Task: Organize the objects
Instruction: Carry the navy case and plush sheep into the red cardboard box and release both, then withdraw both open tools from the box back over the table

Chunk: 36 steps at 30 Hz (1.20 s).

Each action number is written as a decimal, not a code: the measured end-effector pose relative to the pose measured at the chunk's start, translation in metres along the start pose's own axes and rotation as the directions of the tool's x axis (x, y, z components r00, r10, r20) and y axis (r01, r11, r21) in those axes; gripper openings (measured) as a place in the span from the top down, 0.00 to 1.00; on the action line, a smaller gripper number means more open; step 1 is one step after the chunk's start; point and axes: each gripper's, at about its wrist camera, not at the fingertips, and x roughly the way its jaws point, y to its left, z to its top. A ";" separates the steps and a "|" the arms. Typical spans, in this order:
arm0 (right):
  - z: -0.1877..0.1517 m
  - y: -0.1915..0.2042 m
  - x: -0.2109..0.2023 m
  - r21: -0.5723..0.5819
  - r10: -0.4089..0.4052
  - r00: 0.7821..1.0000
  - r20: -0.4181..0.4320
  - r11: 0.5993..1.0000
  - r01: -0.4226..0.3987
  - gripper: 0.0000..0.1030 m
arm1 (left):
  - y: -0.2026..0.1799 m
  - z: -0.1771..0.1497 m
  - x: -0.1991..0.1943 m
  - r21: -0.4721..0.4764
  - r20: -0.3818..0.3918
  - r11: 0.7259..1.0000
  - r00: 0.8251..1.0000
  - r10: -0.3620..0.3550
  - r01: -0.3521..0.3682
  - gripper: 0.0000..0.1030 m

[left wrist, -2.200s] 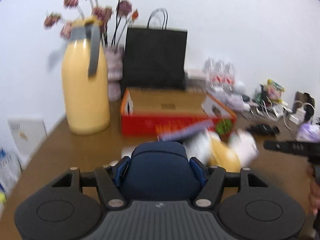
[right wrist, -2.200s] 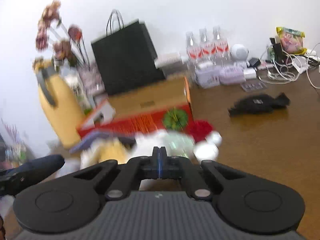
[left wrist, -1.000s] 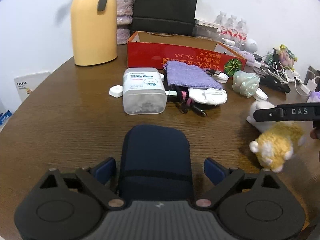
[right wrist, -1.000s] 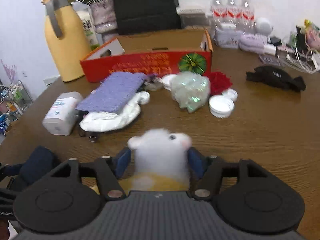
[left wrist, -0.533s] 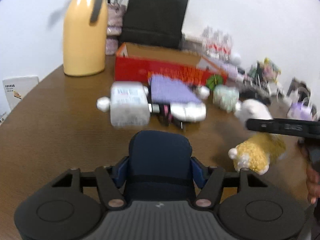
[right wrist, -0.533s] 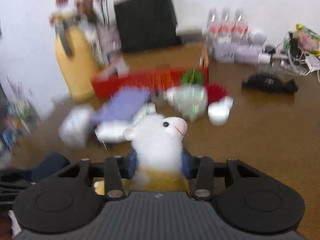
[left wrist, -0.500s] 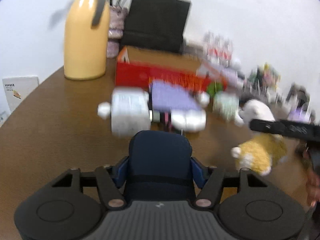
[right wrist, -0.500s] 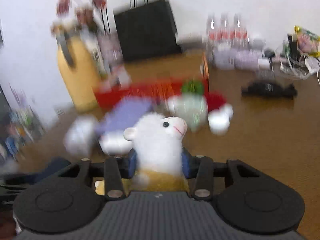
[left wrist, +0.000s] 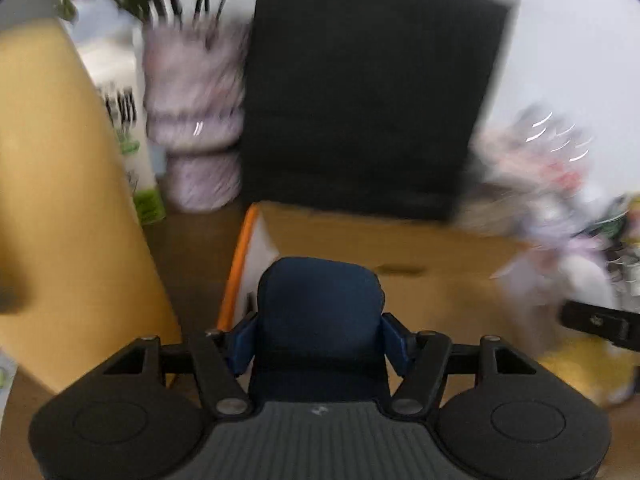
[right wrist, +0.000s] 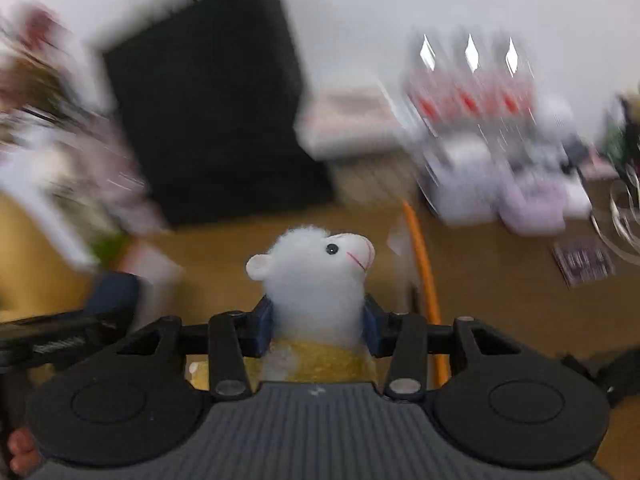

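Pouch point(left wrist: 320, 312), plush sheep point(right wrist: 320, 276) w/ grippers

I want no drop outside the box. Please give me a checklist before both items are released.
1. Left hand-held gripper shut on navy pouch: ok.
2. Right hand-held gripper shut on plush sheep: ok.
3. Pouch over cardboard box opening: ok, near its left end.
4. Sheep over the box: cannot tell, blurred.
5. Box floor free under both: cannot tell.
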 end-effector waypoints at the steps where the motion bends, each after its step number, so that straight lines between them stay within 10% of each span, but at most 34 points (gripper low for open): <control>1: -0.003 -0.002 0.021 0.010 -0.025 0.998 -0.060 1.000 0.025 0.57 | -0.002 -0.003 0.016 0.031 -0.031 0.999 0.999 0.038 -0.038 0.40; 6: -0.027 0.014 0.045 -0.155 -0.156 0.983 -0.098 0.978 0.140 0.49 | -0.019 -0.031 0.023 0.193 -0.052 0.978 0.995 0.088 -0.076 0.36; 11: -0.021 0.019 0.037 -0.152 -0.147 0.982 -0.120 0.980 0.128 0.23 | -0.014 -0.027 0.018 0.125 -0.166 0.992 0.986 0.026 -0.006 0.37; 16: -0.009 0.025 -0.022 -0.173 -0.140 0.990 -0.029 0.976 0.133 0.02 | 0.004 -0.014 -0.045 0.041 -0.087 0.999 0.996 -0.019 0.022 0.30; 23: -0.010 0.024 -0.118 -0.152 -0.024 0.997 0.079 0.988 0.036 0.00 | 0.005 -0.031 -0.163 0.083 0.096 0.997 0.995 -0.010 0.002 0.19; 31: -0.157 0.004 -0.231 -0.283 0.046 0.947 0.317 0.958 0.048 0.00 | 0.012 -0.189 -0.285 0.130 0.297 0.978 0.935 -0.194 0.161 0.09; 36: -0.296 -0.007 -0.300 -0.258 0.114 0.949 0.295 0.965 -0.035 0.00 | 0.015 -0.316 -0.342 0.195 0.366 0.962 0.896 -0.252 0.190 0.02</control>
